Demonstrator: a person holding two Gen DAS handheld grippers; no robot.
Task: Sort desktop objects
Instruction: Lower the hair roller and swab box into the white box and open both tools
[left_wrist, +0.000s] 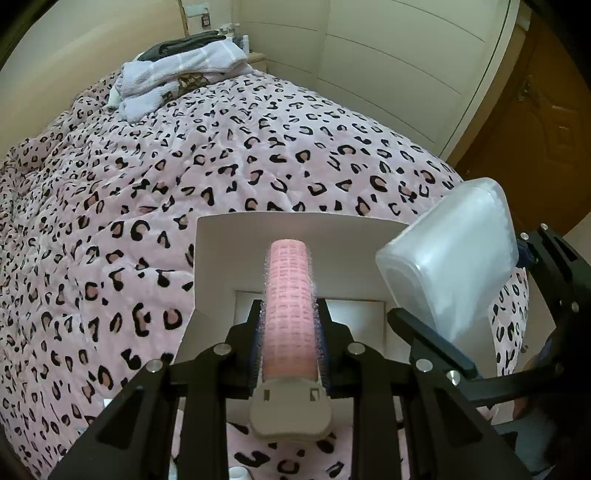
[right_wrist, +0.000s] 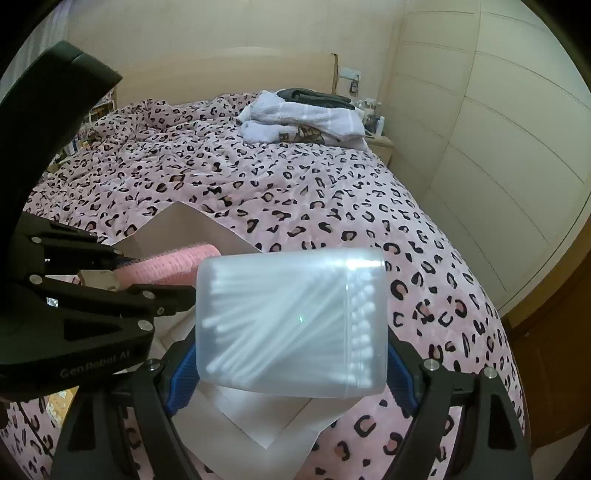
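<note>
— Black linkage arms fill the bottom of both views. What are they over?

— Biggest thing is the bed: a pink leopard-print quilt (left_wrist: 258, 155) covers nearly everything, rumpled toward the far side. Cream panelled wardrobe doors (left_wrist: 388, 66) run along one side, and a brown wooden door (left_wrist: 546, 122) shows at the edge.

— Anything on the quilt?

— A pile of folded white towels (right_wrist: 306, 118) with dark clothing on top lies by the headboard, well apart from the work. Closer in, an open white cardboard box (left_wrist: 295, 232) sits on the quilt.

— And the grippers?

— The left gripper (left_wrist: 290, 314) is clamped on a pink hair roller (left_wrist: 290, 295) with a beige clip end, held above the box opening. The right gripper (right_wrist: 291, 354) pinches a frosted plastic case of cotton swabs (right_wrist: 291, 321) between its blue pads, just beside the roller and over the box's near corner. That case blocks much of the box in the right wrist view.
</note>
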